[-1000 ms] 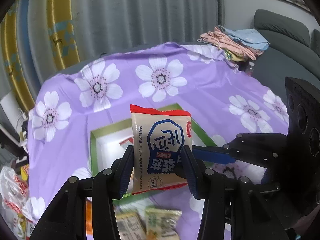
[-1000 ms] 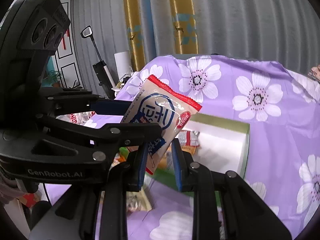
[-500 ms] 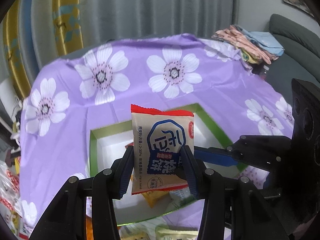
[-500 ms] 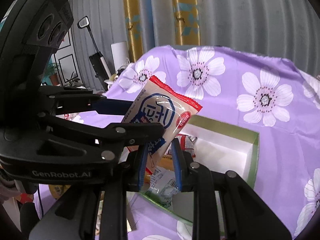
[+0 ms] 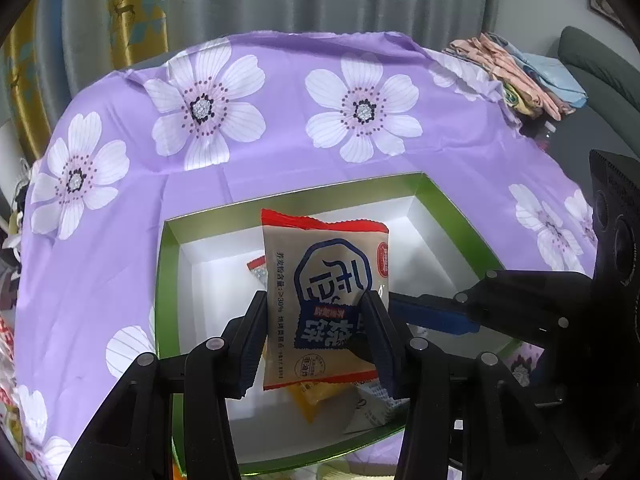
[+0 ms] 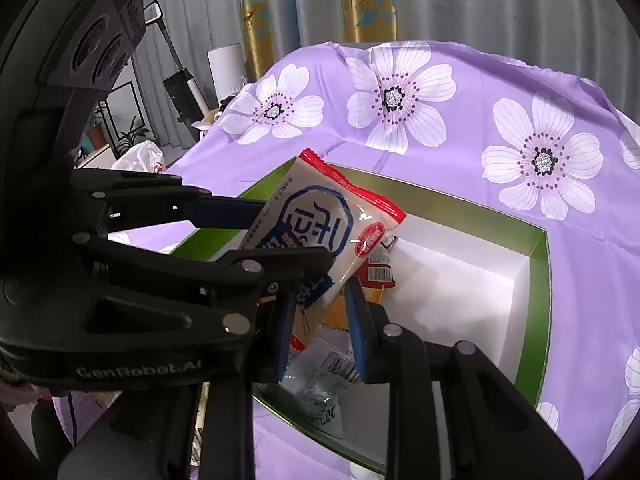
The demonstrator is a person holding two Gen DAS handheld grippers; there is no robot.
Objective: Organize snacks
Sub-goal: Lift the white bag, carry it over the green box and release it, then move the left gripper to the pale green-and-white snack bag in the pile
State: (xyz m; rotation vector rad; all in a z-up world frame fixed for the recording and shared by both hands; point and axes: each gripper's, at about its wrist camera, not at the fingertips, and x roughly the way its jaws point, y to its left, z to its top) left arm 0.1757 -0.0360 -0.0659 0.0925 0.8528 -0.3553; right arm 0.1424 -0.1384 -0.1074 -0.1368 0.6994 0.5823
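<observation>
The beige snack packet (image 5: 326,304) with a red top seal looks light, crinkly and slick — a soft foil pouch whose contents would likely crumble under a hard squeeze, so a gentle pinch across its lower half or on a sealed edge seems safest. The left hand-held gripper (image 5: 320,336) has its fingers closed on the packet's lower sides, holding it upright above the green-rimmed box (image 5: 440,196). The right hand-held gripper (image 6: 320,316) pinches the same packet's lower corner, so both are closed on it. Compared with a second ago, the packet has been carried forward from near the box's front edge to over its white interior — the other packets (image 6: 376,272) inside now show beneath it on the purple floral surface (image 5: 280,148).
</observation>
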